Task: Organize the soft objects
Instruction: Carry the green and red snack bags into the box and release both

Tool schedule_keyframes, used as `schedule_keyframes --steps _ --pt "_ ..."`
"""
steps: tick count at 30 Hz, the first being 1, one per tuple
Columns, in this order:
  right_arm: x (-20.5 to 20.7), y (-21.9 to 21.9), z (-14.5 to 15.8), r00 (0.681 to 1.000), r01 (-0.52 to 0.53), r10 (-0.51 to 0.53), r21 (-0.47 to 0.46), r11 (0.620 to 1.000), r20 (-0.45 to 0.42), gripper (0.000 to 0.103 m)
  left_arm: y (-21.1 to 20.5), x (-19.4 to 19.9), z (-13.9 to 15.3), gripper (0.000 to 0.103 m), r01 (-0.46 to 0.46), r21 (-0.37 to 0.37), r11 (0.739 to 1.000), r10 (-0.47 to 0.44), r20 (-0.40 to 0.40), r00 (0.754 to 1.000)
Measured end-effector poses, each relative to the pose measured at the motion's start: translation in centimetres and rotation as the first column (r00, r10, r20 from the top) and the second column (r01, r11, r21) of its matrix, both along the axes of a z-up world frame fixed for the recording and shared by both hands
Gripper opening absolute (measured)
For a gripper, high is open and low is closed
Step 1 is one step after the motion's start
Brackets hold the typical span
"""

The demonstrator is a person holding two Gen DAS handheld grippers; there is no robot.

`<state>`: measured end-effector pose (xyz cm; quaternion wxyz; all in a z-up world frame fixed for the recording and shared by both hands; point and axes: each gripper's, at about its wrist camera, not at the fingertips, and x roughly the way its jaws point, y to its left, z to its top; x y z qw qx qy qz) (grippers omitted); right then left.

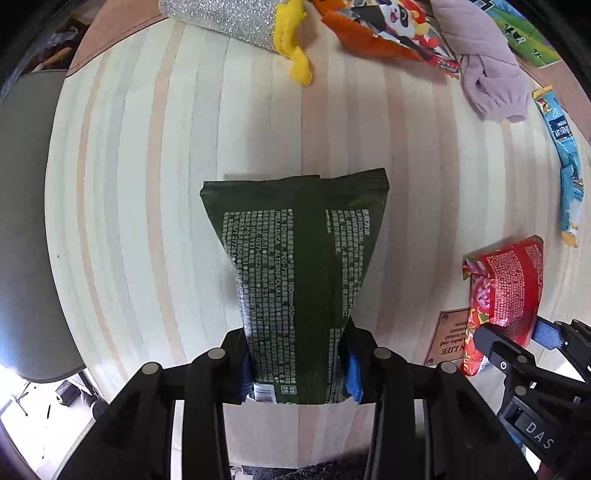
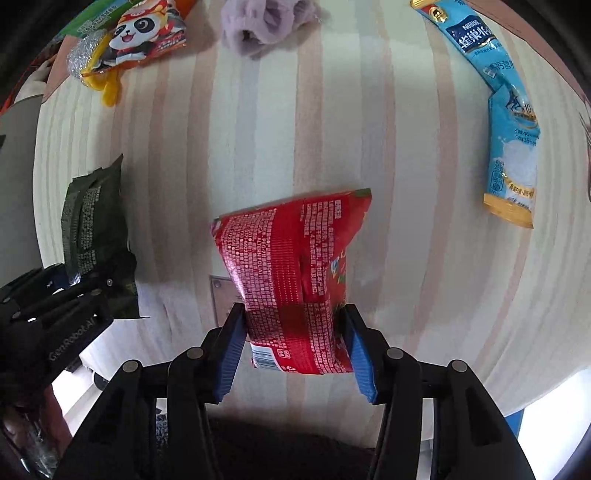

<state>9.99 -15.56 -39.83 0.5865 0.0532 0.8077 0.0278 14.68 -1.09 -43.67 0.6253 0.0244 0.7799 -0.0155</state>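
Note:
My left gripper [image 1: 298, 369] is shut on a dark green soft pack [image 1: 295, 266] with white print, held above the striped table [image 1: 147, 184]. It also shows at the left of the right wrist view [image 2: 94, 229]. My right gripper [image 2: 295, 343] is shut on a red soft pack [image 2: 295, 273], held above the table. That red pack [image 1: 506, 291] and the right gripper [image 1: 513, 338] also show at the right of the left wrist view.
At the table's far edge lie a silver and yellow plush item [image 1: 236, 18], an orange panda packet [image 1: 388, 26], a lilac cloth [image 1: 487, 70] and a blue sachet strip [image 2: 506, 122]. A small brown plaque [image 1: 448, 336] lies under the red pack. A grey chair [image 1: 26, 221] stands left.

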Motion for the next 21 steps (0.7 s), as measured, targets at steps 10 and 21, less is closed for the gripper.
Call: schedule_keyframes --steps 10,21 --pt "1.0 -0.6 7.6 0.991 0.028 -0.042 0.116 0.993 0.125 0.044 -1.4 0.5 15.2 0.031 0.03 -0.161 0.986 0.007 0.225 0.974" --pt "16.0 -6.1 22.9 0.899 0.054 -0.111 0.145 0.988 0.424 0.044 -3.4 19.2 27.0 0.031 0.074 -0.165 0.984 -0.001 0.404 0.915"
